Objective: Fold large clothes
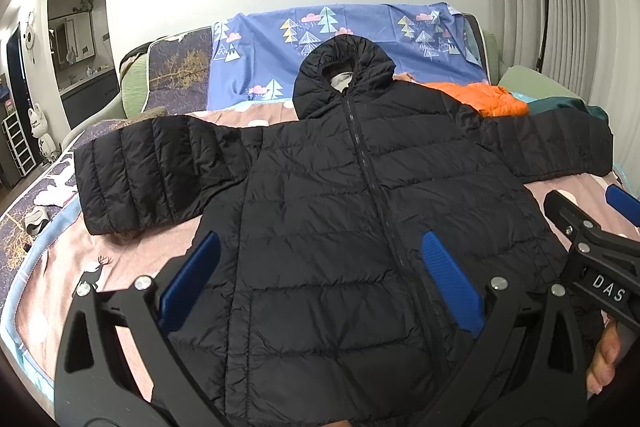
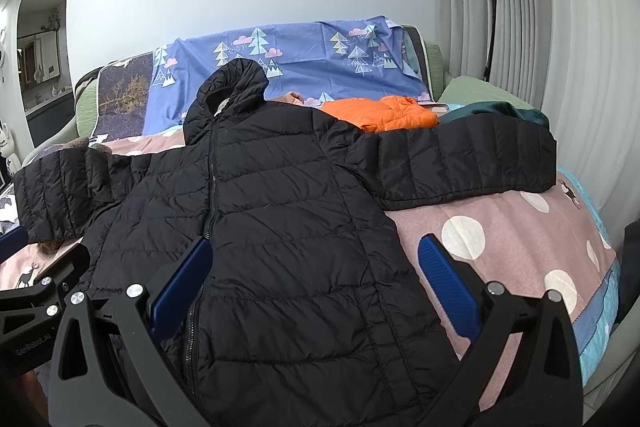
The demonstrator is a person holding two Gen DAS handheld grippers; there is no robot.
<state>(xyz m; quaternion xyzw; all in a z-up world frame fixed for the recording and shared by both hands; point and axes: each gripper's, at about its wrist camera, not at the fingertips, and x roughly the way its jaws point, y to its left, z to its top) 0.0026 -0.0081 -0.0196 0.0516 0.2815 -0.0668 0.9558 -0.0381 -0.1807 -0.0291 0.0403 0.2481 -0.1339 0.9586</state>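
Left wrist view: black jacket flat beneath spread left gripper; right gripper spread likewise.

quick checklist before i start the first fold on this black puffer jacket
1. Black jacket lies flat, front up, on the bed: ok.
2. Zipper closed: ok as far as it shows; the hem is hidden.
3. Both sleeves spread out sideways, left sleeve and right sleeve: ok.
4. Left gripper open and empty: ok.
5. Right gripper open and empty: ok.
6. Fold area free: not ok, the orange garment lies close behind the right sleeve; touching cannot tell.
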